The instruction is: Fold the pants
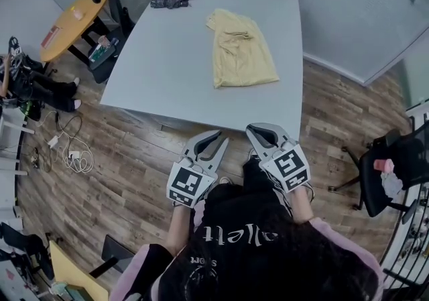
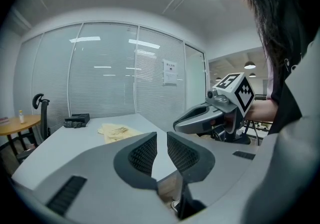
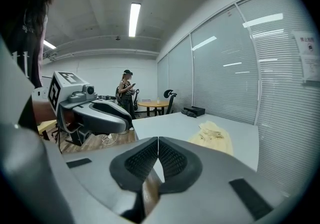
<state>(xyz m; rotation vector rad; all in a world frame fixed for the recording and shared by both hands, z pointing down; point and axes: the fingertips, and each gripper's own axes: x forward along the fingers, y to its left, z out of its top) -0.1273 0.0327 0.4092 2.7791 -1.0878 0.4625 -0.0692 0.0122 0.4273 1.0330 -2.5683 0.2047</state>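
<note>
While pants [image 1: 239, 49] lie as compact, rumpled rectangle far across bench [image 1: 167, 58], I hold both grippers short of near edge: left gripper [image 1: 216, 139] jaws slightly apart, empty; right gripper [image 1: 258, 132] jaws together, empty. Fits half-folded or finished; judge edges before committing.

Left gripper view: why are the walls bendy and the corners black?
Left gripper view: the wide-angle lens bows the glass wall and darkens the corners. Right gripper view: same bending, plus a bright ceiling lamp. Head view: table edges look straighter.
</note>
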